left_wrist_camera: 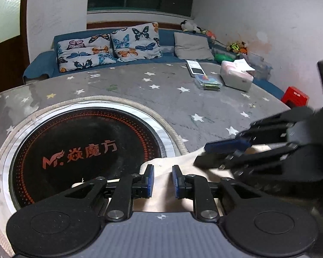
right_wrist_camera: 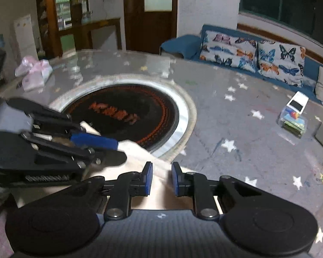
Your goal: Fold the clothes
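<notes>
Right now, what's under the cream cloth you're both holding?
The cream cloth overlaps the near edge of the black round cooktop and the star-print table cover. Whatever lies beneath its middle is covered by the cloth and the grippers.

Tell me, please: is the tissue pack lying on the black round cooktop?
No. The tissue pack lies on the grey star-patterned tablecloth near the far edge, well apart from the black cooktop.

Each gripper [left_wrist_camera: 163, 179] is black, with blue finger pads [left_wrist_camera: 150, 177], silver screws and round hinge discs.
</notes>
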A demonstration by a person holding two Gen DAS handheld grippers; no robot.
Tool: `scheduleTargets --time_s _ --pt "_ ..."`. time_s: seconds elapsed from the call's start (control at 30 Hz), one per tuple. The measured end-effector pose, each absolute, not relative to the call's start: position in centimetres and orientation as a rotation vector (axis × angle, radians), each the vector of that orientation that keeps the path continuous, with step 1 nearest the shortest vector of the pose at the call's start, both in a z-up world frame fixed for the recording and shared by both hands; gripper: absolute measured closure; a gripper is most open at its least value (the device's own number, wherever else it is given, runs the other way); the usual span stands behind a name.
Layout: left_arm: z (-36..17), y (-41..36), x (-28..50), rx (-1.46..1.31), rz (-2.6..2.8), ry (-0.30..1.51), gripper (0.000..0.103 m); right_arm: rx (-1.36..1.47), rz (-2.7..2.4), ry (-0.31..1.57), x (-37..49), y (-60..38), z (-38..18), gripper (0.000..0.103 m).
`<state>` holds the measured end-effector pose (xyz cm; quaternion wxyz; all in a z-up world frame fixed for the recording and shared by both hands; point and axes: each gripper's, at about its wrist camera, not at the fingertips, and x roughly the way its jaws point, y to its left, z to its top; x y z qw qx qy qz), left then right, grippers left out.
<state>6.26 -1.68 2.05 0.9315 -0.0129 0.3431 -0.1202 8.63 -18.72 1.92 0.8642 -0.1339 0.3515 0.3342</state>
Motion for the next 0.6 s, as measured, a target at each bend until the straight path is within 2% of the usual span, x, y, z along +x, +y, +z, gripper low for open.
scheduleTargets --time_s 0.27,0.6 --pt "3.9 -0.5 3.2 -0.028 -0.253 0.634 0.083 -0.263 0.722 0.747 9.2 -18.0 2.2 0.085" --pt "2.8 1.9 -1.4 -0.028 -0.216 0.688 0.083 -0.266 0.781 0.746 9.0 -15.9 2.3 0.085"
